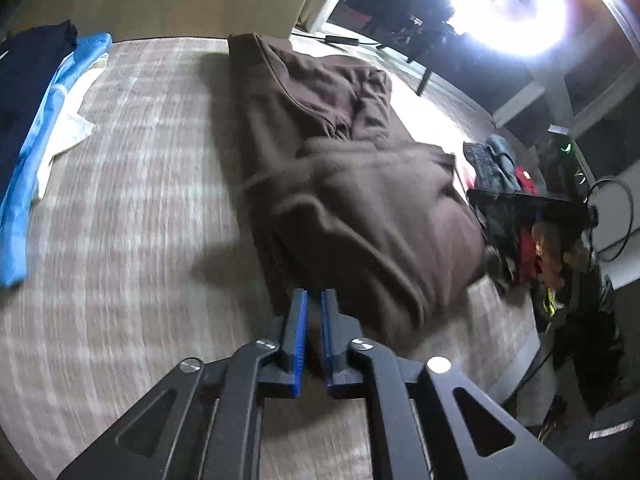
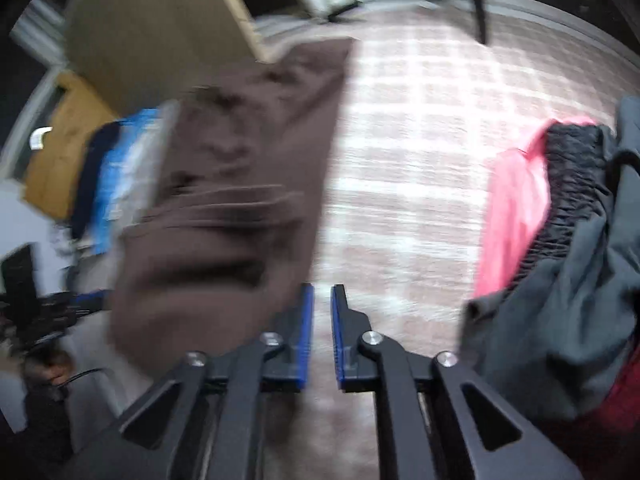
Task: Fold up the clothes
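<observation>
Left wrist view: a pile of blue, navy and white clothes [image 1: 44, 128] lies at the left edge. At centre a brown garment [image 1: 344, 168] sprawls half-folded on the checked surface [image 1: 132, 184]. The left gripper [image 1: 314, 304], fingers nearly together with cloth seemingly between them, sits at its near edge. Right wrist view, heavily blurred: the right gripper [image 2: 322, 300], narrowly parted and empty, sits beside the garment; pink and grey clothes [image 2: 560, 232] crowd the right. A one-sided pull could skew the fold. Whether the left truly pinches fabric is unclear.

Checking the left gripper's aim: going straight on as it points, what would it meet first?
Most likely the near edge of the brown garment, just ahead of the left gripper; depth is unclear.
</observation>
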Motion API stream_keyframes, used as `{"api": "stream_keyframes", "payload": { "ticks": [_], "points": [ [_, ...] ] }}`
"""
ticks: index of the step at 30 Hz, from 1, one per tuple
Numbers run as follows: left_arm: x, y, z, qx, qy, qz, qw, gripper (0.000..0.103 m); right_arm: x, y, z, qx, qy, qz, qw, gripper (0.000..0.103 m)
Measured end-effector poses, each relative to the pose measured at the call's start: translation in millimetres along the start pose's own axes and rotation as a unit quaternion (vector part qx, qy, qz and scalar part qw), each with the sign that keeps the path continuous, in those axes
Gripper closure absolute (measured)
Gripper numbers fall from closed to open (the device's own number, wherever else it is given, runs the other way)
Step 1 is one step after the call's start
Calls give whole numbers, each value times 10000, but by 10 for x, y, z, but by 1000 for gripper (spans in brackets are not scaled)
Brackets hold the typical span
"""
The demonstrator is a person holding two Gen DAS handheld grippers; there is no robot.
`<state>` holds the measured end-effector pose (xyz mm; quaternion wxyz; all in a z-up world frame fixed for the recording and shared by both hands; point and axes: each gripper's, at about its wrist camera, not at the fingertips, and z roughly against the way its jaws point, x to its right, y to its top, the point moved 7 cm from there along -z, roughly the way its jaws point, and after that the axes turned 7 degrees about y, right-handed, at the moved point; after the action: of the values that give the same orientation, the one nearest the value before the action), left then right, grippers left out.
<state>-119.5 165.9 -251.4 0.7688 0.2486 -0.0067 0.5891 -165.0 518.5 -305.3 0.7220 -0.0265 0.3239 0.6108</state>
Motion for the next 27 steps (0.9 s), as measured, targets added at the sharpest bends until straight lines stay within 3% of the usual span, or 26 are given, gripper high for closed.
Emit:
{"api": "stream_keyframes", "payload": {
  "ticks": [1,3,6,10,16,18,19,23,25,27],
  "points": [
    [58,-39,19,16,-7,-96,10000,62,-102,7,54,95,44,114,9999,50],
    [117,-64,-19,12,19,-169,9999,56,-396,37,91,222,232,526,9981,45],
    [175,-69,-110,-5,63,-207,9998,61,-913,118,-96,138,278,1504,9881,45],
    [236,-36,-150,92,86,-223,9997,65,-1477,324,-565,-153,-139,2902,9567,45],
    [255,-29,-116,199,185,-258,9993,75,-1620,495,-1328,-1235,-15,3351,9341,43],
    [283,21,-62,290,338,-349,9984,76,-1535,432,-1400,-1450,-111,3491,9257,60],
    [279,39,-30,331,396,-351,9981,76,-1454,437,-1382,-1407,-157,3480,9267,60],
    [176,34,54,379,427,-143,9983,75,-1292,540,-1147,-1083,-64,2848,9524,60],
    [96,-16,57,328,401,-83,9986,74,-1381,532,-873,-725,96,2820,9566,58],
    [63,-61,26,277,310,32,9991,70,-1460,422,-676,-631,341,2837,9562,58]
  ]
}}
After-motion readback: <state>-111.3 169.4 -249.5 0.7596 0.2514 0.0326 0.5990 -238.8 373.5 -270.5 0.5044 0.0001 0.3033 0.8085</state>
